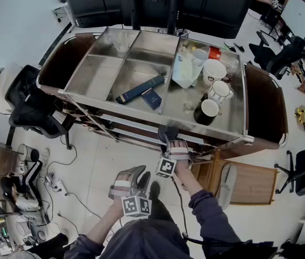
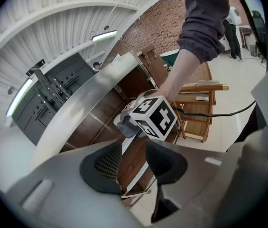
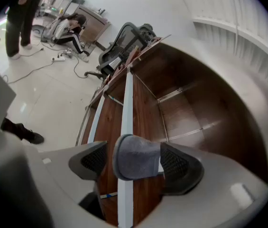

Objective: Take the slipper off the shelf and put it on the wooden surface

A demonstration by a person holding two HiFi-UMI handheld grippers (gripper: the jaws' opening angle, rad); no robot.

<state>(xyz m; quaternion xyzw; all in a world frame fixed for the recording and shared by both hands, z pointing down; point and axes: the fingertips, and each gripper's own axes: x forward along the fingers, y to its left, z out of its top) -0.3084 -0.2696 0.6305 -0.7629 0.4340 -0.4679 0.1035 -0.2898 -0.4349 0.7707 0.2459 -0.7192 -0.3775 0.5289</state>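
My right gripper (image 3: 134, 161) is shut on a grey slipper (image 3: 136, 156), which sits upright between its pads over the white front edge of the brown wooden shelf (image 3: 110, 122). In the head view the right gripper (image 1: 168, 137) and the slipper (image 1: 168, 130) are at the shelf (image 1: 133, 135) under the steel cart top. The left gripper view shows the slipper (image 2: 123, 123) ahead of the right gripper's marker cube (image 2: 155, 118). My left gripper (image 1: 139, 172) hangs lower left of it, over the floor. Its jaws (image 2: 134, 163) are open with nothing between them. A low wooden table (image 1: 255, 179) stands at the lower right.
The steel cart top (image 1: 141, 69) carries books (image 1: 140, 88), several cups (image 1: 215, 72) and a bag. Dark office chairs (image 1: 33, 109) stand at the left and right. A person (image 1: 20, 190) sits on the floor at the left among cables. A pale object (image 1: 226, 185) leans beside the wooden table.
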